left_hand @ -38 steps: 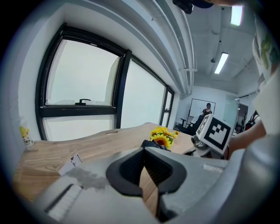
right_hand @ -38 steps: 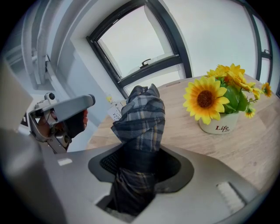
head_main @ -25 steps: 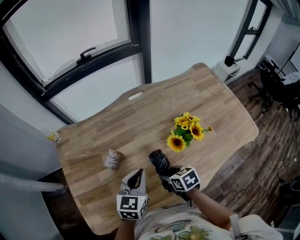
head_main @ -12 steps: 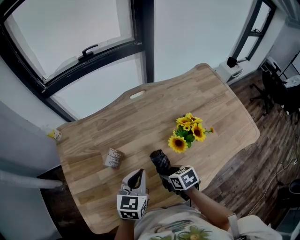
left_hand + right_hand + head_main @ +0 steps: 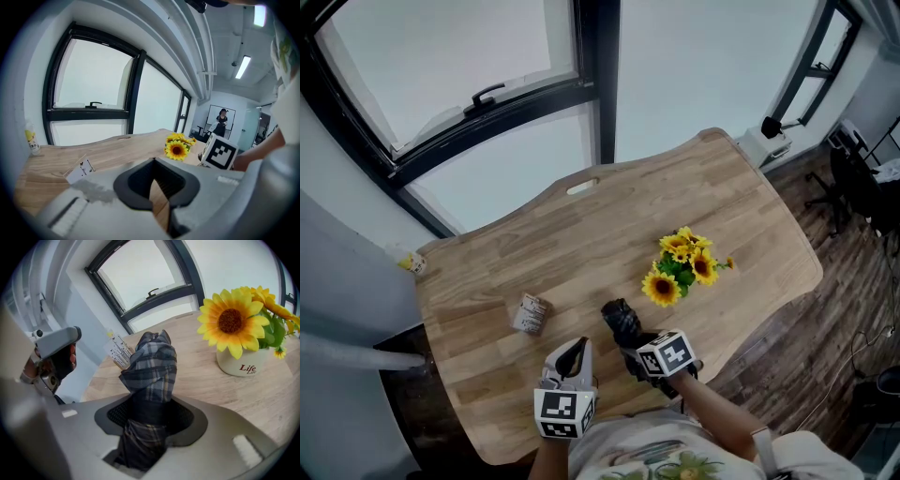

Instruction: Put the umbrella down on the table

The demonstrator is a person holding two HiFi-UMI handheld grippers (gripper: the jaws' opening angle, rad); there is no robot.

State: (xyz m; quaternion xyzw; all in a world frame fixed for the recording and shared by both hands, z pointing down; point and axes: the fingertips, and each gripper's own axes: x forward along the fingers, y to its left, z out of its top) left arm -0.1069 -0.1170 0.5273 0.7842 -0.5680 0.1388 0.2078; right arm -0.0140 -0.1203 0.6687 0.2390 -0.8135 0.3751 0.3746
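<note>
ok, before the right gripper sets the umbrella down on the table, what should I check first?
1. Grip: right gripper shut on the folded plaid umbrella: ok.
2. Landing spot: bare table beyond the umbrella's tip: ok.
3. Sunflower pot stands apart, to the umbrella's right: ok.
4. Small carton lies apart, to its left: ok.
5. Left gripper holds nothing and is clear of the umbrella: ok.
6. Umbrella tip touching the table: cannot tell.

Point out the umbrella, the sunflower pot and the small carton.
umbrella (image 5: 152,364), right gripper view, on its folded plaid fabric.
sunflower pot (image 5: 239,364), right gripper view, on the white wall.
small carton (image 5: 528,315), head view, on its side face.
</note>
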